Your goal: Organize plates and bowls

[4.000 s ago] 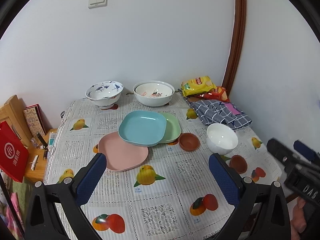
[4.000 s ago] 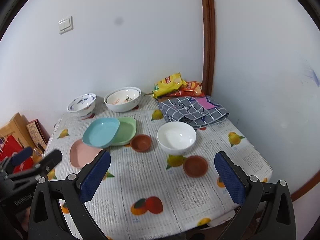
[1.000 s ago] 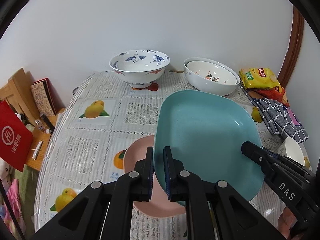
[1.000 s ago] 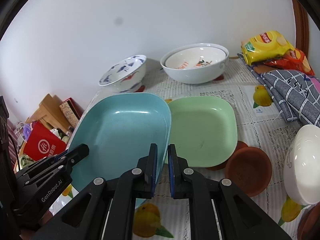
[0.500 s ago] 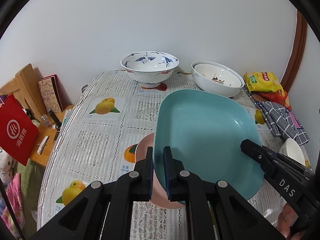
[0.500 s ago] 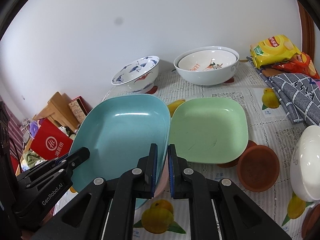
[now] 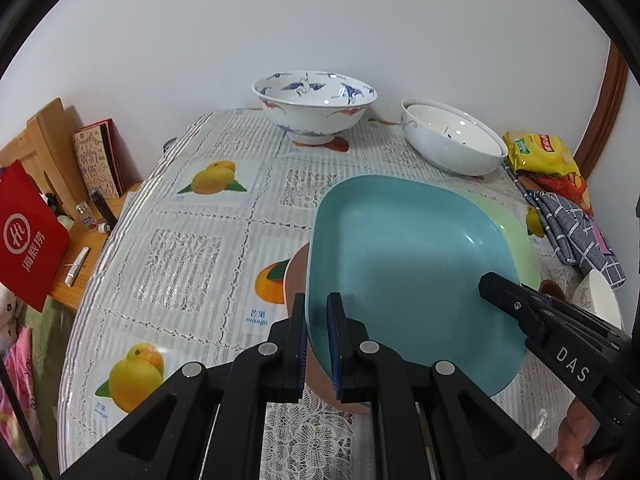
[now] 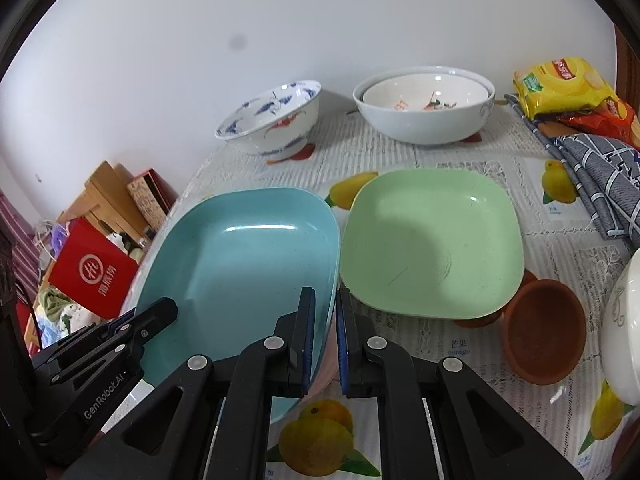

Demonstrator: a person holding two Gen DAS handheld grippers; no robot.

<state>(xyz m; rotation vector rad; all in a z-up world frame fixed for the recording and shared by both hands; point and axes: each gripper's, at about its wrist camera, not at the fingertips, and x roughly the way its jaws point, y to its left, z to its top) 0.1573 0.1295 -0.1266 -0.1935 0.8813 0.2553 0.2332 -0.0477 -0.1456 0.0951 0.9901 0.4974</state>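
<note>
Claws first: the left claw (image 7: pixel 317 334) is clenched on the near left rim of the blue plate (image 7: pixel 408 264), and the right claw (image 8: pixel 325 330) is clamped on the same plate's near right rim. Both grips sit at the edge, one pad inside the dish and one beneath. The plate hangs just over the pink plate (image 7: pixel 294 276), which lies flat on the worktop (image 7: pixel 180 256) and shows only as a sliver beneath it. My judgement: the blue plate is light, rigid and smooth, probably plastic, so it may slip in a rim pinch if tilted; holding two opposite edges keeps it level. Beside it, to the right, the green plate (image 8: pixel 432 240) rests with one edge propped on a small brown dish (image 8: pixel 544 328). A white bowl (image 8: pixel 622 328) stands at the far right edge. Farther back, near the wall, stand a crane-patterned bowl (image 7: pixel 314 106) and two nested white bowls (image 8: pixel 426 102), ceramic by appearance and likely heavier and breakable.
</note>
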